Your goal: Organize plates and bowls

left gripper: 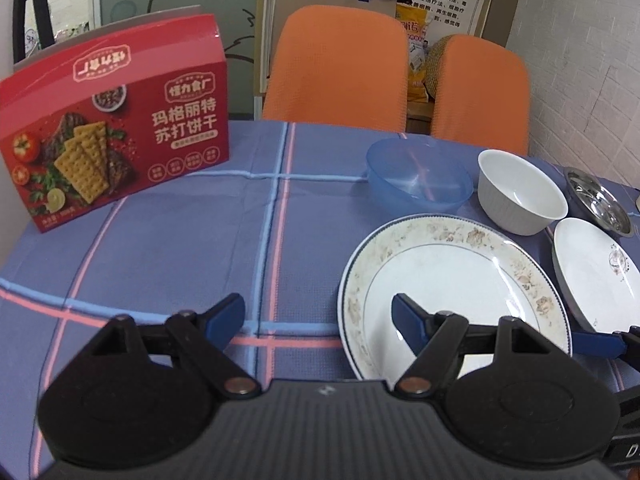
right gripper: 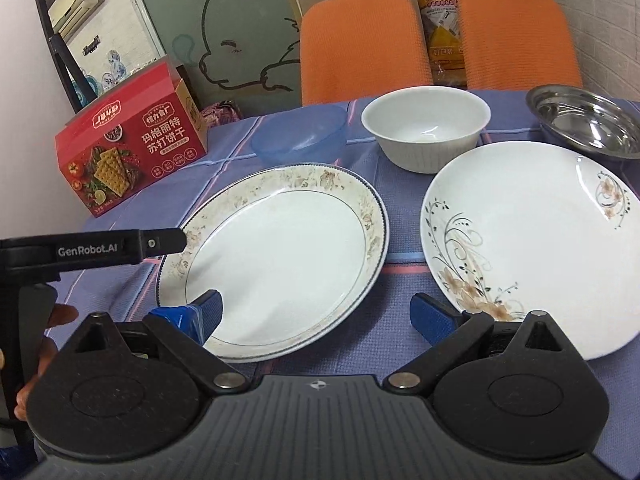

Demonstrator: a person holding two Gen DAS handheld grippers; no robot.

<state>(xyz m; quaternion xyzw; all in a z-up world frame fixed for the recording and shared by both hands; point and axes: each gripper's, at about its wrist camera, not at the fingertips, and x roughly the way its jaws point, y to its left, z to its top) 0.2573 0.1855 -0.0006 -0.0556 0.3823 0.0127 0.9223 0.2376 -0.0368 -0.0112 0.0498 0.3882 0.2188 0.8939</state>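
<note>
The brown-patterned plate (right gripper: 280, 260) lies flat on the table (left gripper: 160, 240) with the flower plate (right gripper: 536, 240) just beside it on the right, and behind them stand 3 bowls in a row: blue plastic bowl (right gripper: 300, 136), white bowl (right gripper: 426, 126) and steel bowl (right gripper: 588, 120). The left gripper (left gripper: 318, 316) has its fingers spread wide, holding nothing, its right finger over the patterned plate's near rim. The right gripper (right gripper: 316, 314) is equally wide open and empty, hanging over the gap between the 2 plates; a red cracker box (left gripper: 116, 120) stands far left.

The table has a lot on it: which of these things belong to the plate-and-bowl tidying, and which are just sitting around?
Part of the job:
brown-rimmed plate
flowered plate
white bowl
blue plastic bowl
steel dish

Just lying about:
red cracker box
orange chairs
</note>
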